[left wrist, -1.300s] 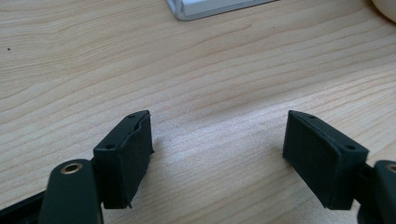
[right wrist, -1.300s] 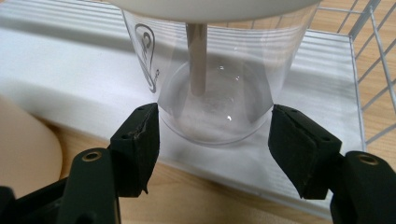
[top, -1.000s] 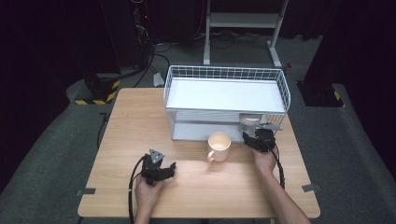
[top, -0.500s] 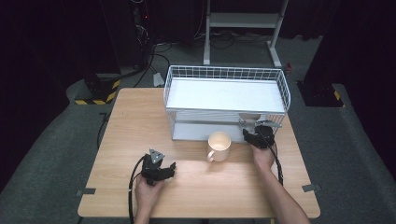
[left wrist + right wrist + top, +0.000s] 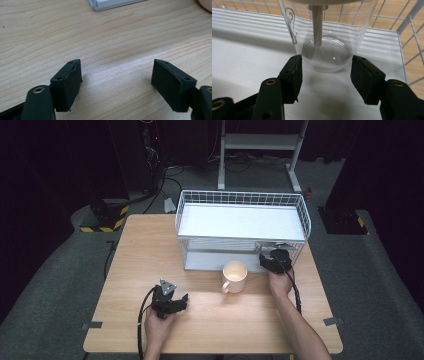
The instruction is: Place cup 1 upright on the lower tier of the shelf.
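Jaws of right gripper (image 5: 325,75) flank upright glass (image 5: 327,37), seemingly touching its base.

The right gripper (image 5: 274,260) has crept forward across the three moments — from beside the cream mug (image 5: 234,276) toward the front of the white wire rack (image 5: 242,221), its hand stretching after it. In its own view the jaws now stand at either side of a clear glass (image 5: 327,40) on the rack's lower shelf, pads at the base — grip uncertain.
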`<state>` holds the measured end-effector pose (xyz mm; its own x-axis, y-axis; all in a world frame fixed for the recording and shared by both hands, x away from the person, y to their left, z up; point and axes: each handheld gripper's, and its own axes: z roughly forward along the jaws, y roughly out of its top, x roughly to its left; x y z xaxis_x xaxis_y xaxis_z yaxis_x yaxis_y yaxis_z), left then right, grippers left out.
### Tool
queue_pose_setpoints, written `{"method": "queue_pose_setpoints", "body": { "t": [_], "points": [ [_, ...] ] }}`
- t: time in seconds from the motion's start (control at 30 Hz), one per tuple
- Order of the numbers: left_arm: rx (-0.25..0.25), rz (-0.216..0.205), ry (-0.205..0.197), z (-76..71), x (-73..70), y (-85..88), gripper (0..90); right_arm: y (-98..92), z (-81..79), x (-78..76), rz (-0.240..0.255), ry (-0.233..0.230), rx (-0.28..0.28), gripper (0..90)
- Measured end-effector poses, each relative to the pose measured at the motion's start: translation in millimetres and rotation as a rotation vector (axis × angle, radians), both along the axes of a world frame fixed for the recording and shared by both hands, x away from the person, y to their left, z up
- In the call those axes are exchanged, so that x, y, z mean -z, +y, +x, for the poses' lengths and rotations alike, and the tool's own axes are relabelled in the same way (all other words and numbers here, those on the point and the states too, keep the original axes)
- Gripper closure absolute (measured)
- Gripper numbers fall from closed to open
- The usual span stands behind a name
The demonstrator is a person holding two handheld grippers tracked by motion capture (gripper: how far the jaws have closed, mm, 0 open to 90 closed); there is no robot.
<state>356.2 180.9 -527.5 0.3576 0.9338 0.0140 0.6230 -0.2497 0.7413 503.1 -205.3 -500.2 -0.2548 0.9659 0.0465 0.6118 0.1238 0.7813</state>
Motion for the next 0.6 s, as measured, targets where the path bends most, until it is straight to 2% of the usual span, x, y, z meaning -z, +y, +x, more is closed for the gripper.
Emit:
{"method": "queue_pose_setpoints", "body": {
  "t": [0.37, 0.6],
  "points": [
    [-0.001, 0.0, 0.0, 0.0, 0.0, -0.1, 24.5, -1.0, 7.2, 6.6, -0.004, 0.013, 0.022, 46.8],
    [-0.001, 0.0, 0.0, -0.1, 0.0, -0.1, 24.5, -3.6, 7.6, 8.2, -0.009, 0.015, 0.015, 46.6]
  ]
}}
